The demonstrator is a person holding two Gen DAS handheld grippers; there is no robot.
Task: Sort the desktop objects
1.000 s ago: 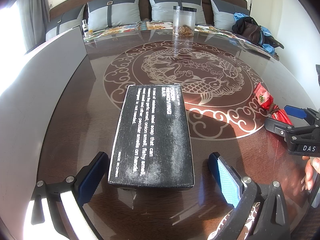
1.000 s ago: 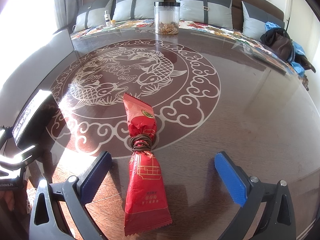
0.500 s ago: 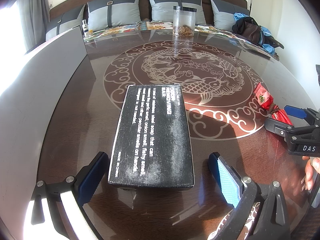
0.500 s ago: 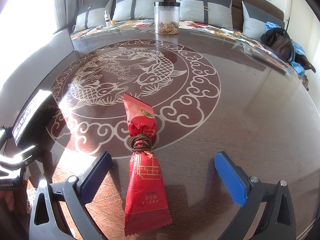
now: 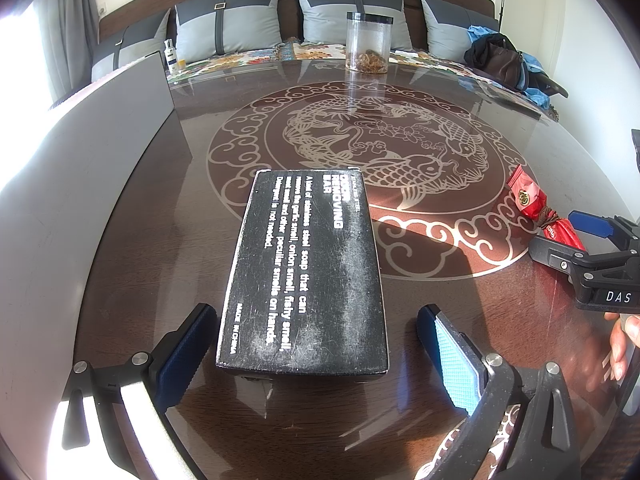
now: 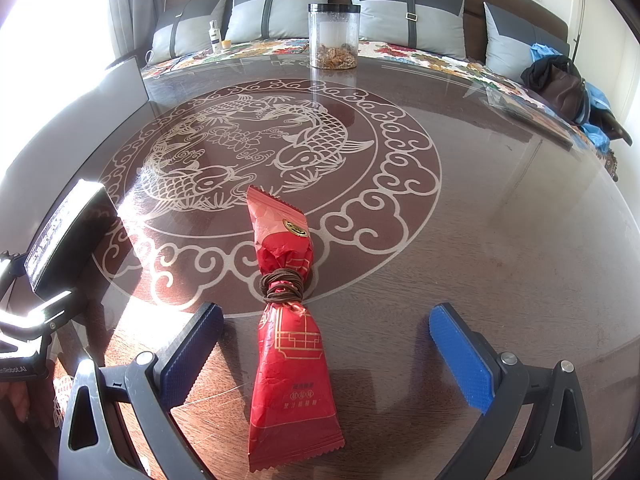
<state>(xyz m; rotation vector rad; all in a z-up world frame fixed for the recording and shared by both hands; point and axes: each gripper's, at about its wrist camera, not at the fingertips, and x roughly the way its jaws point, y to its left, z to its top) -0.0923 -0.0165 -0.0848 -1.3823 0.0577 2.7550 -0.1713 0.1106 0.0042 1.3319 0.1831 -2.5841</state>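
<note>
We have both tools lined up for a pick, neither one closed yet. Our left gripper [image 5: 316,348] has its jaws spread wide on either side of the near end of the black box [image 5: 306,270], which lies flat on the glossy surface [image 5: 500,360] with its long axis running away from us; a gap shows on each side, the left one narrower. Our right gripper [image 6: 324,348] is likewise spread, straddling the red packet [image 6: 286,320], which lies lengthwise between the jaws with a brown cord [image 6: 282,286] wound around its waist. To do this well, we judge the left tool should slide a little further forward and centre itself before closing, so the pads meet the box's long side walls squarely and it does not twist. For the packet, we would close low and slowly near the cord, where the wrapper looks firmest; the crinkled foil probably slips and crushes easily. A clear jar [image 6: 334,36] stands well apart at the far edge.
</note>
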